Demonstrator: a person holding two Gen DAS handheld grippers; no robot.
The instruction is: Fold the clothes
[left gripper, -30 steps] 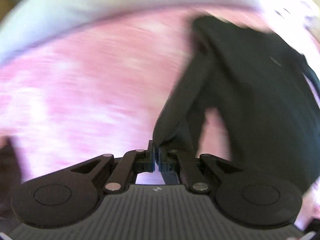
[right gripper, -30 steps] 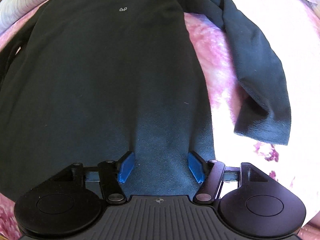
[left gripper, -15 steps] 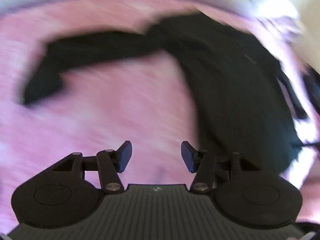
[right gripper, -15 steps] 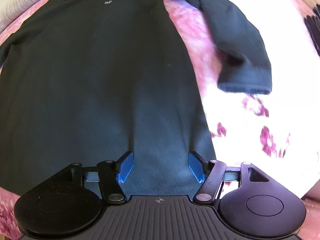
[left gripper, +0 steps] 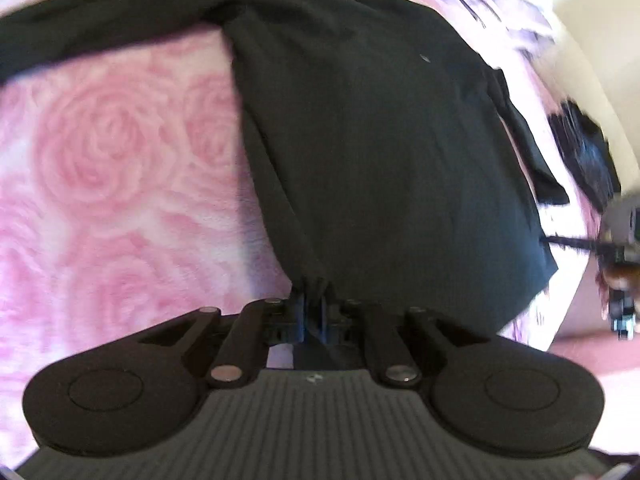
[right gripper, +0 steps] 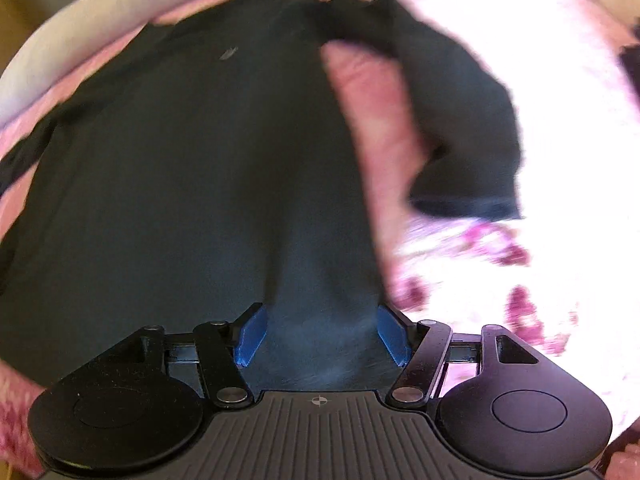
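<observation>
L claw (left gripper: pixel 314 312) newly clamped on shirt hem (left gripper: pixel 316 280)

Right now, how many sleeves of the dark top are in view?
2: left sleeve stretched out across the pink bedspread; right sleeve bent beside the body, cuff toward the camera.

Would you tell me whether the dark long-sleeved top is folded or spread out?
Spread out: the dark long-sleeved top lies flat on the pink floral bedspread, sleeves out sideways.

My left fingers (left gripper: pixel 314 316) are buried in bunched hem of the dark shirt (left gripper: pixel 380 140) — its left sleeve (left gripper: pixel 80 36) runs off frame. The right view smears — the far sleeve (right gripper: pixel 460 120) and the bedspread (right gripper: pixel 560 160) glare out.
</observation>
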